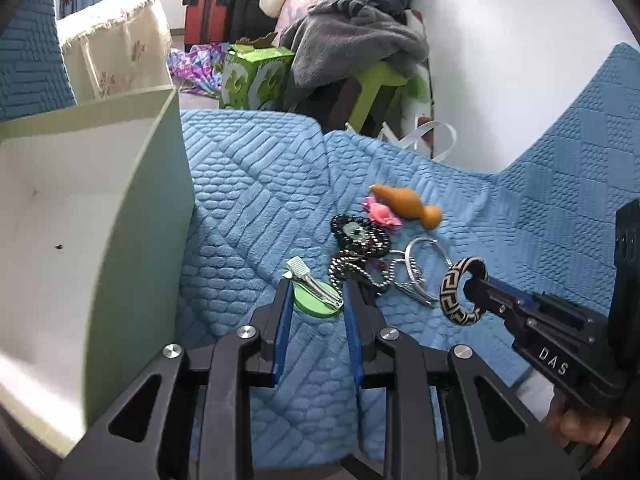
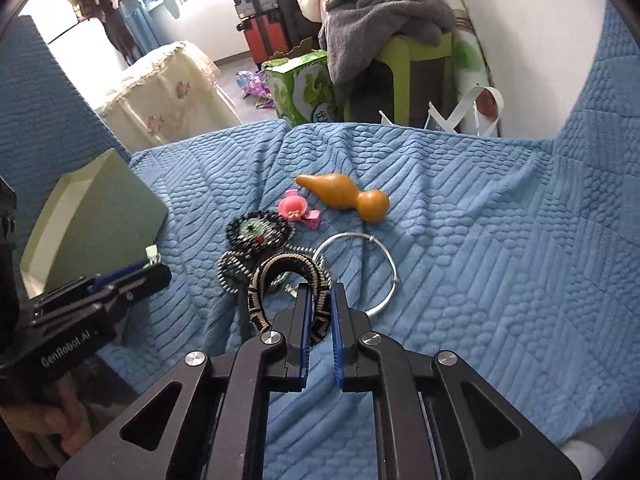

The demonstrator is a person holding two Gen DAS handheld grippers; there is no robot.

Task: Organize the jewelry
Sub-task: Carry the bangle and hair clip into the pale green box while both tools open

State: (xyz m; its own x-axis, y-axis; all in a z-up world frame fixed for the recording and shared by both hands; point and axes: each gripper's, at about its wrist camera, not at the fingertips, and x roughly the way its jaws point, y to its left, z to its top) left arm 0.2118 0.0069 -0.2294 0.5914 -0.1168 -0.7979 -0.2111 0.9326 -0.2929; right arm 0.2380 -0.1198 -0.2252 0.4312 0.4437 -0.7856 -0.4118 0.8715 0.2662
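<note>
Between the blue pads of the left tongs [image 1: 316, 294], a green round hair clip [image 1: 316, 300] with a pale ribbed metal clasp is pinched and held just above a blue quilted sofa cover [image 1: 256, 208]. The right tongs [image 2: 320, 300] are clenched on a woven bangle [image 2: 280, 280] of black and cream key pattern, one jaw through its ring and one outside, so the bangle hangs off the tips clear of the fabric.

Just beyond both sets of tongs lies the remaining jewelry in a loose heap: a black-and-white beaded piece [image 2: 256, 232] with a green centre, a twisted black-and-white cord [image 2: 228, 272] touching it, and a thin silver wire bangle [image 2: 384, 256] that lies flat to the right of the right tongs' tips. Farther out, a small pink flower hair clip [image 2: 298, 208] sits just beside an orange gourd-shaped ornament [image 2: 348, 194] lying on its side.

To the left of the left tongs stands an open pale green box [image 1: 160, 184] with a white interior, its near wall right beside the left jaw. A hand [image 2: 36, 432] grips the left tool's handle at the lower left of the right wrist view.

Well beyond the sofa's edge are a green carton [image 2: 300, 84], a green stool [image 2: 400, 68] heaped with grey cloth, red suitcases [image 2: 264, 36] and a cream embroidered cover [image 2: 168, 88].
</note>
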